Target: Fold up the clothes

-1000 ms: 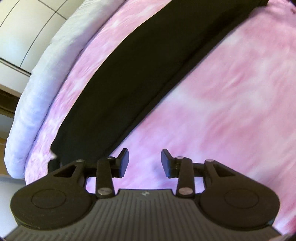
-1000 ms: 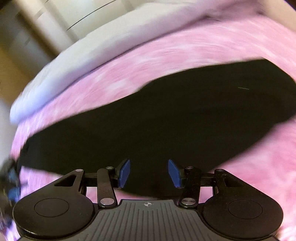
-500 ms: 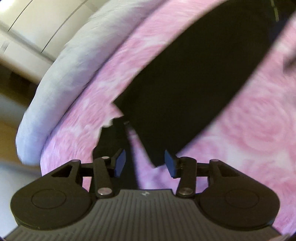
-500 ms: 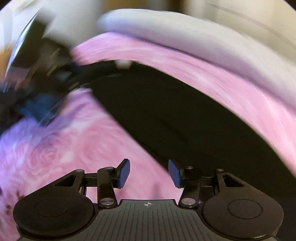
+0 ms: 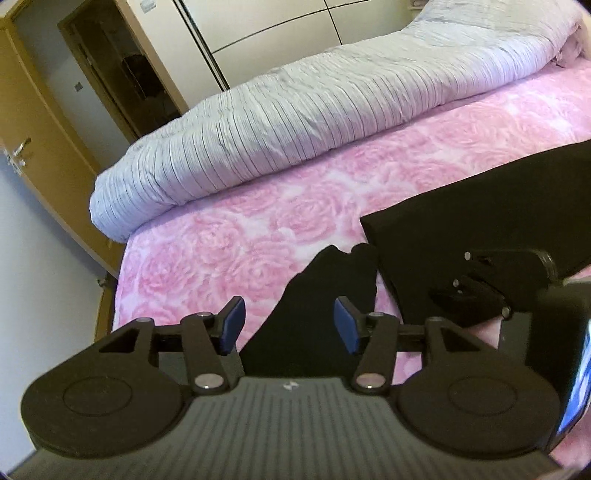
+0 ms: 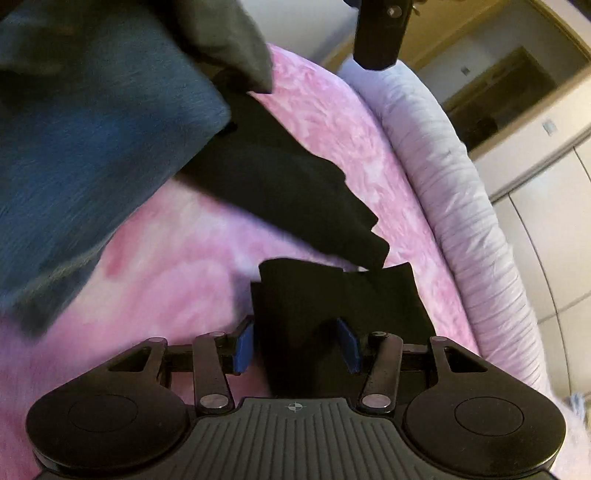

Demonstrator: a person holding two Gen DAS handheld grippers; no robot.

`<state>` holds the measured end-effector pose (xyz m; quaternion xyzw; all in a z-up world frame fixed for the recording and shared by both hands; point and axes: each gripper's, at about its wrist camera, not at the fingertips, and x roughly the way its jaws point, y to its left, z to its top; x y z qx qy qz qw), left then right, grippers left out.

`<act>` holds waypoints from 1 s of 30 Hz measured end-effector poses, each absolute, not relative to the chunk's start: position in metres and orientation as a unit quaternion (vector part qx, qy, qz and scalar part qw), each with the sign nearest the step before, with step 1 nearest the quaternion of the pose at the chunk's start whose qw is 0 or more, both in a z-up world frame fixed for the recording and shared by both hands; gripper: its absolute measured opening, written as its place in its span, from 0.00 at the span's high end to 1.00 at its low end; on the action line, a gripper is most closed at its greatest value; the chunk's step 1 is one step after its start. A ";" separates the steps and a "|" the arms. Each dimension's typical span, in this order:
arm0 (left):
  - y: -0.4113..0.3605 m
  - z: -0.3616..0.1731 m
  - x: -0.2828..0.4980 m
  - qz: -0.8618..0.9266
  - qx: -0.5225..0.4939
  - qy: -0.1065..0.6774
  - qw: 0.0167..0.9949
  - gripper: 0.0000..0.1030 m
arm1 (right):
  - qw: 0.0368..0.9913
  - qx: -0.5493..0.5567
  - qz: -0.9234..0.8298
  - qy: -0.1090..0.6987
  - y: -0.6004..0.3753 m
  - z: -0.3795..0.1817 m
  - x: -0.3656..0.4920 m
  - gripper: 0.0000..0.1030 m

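Nearest in the left wrist view, the left gripper (image 5: 289, 325) has its blue-padded fingers (image 5: 232, 321) spread wide apart, closed on nothing; a loose flap of the black garment (image 5: 332, 291) rises from under the gripper body and lies between and just beyond the pads, and I cannot tell whether it touches either pad; just past it to the right, the main folded body of the same garment lies flat on the pink rose-patterned blanket (image 5: 229, 236) with a straight near edge and a sharp corner; the right gripper (image 5: 491, 284) hovers over that folded part, seen from the side. Beyond the blanket a rolled pale lilac duvet (image 5: 295, 122) runs along the far side of the bed; behind it stand white wardrobe doors (image 5: 258, 33) and a wooden door (image 5: 40, 140) with a metal handle.

In the right wrist view, the right gripper (image 6: 297, 343) also has its jaws parted; a black flap of the garment (image 6: 332, 295) stands between them, close to the left pad (image 6: 244, 345) and overlapping the right one, not pinched; farther on, more of the black cloth stretches across the blanket (image 6: 166, 288); a blue sleeve (image 6: 92, 129) of the person fills the upper left; the duvet (image 6: 454, 192) curves along the right, and the left gripper (image 6: 380, 33) shows dark at the top.
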<state>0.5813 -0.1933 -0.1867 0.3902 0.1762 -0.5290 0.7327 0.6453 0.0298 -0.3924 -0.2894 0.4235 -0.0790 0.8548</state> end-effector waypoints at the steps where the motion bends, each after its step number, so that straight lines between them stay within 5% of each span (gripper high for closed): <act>1: -0.195 -0.188 0.581 -0.530 0.391 0.175 0.732 0.52 | 0.859 -0.272 -0.080 0.427 0.025 -0.390 0.649 0.71; 4: -0.200 -0.191 0.578 -0.535 0.392 0.176 0.727 0.52 | 0.878 -0.217 -0.079 0.419 0.010 -0.369 0.641 0.86; 11: -0.216 -0.186 0.552 -0.545 0.403 0.186 0.711 0.52 | 0.939 0.070 -0.155 0.300 -0.092 -0.259 0.574 0.87; 17: -0.250 -0.179 0.475 -0.585 0.418 0.182 0.671 0.52 | 0.891 0.260 -0.345 0.138 -0.201 -0.188 0.381 0.87; 24: -0.302 -0.200 0.333 -0.668 0.449 0.145 0.576 0.52 | 0.689 0.509 -0.503 0.115 -0.279 -0.310 0.159 0.87; 30: -0.341 -0.229 0.228 -0.723 0.493 0.091 0.475 0.50 | 0.669 0.578 -0.451 0.121 -0.299 -0.346 0.123 0.83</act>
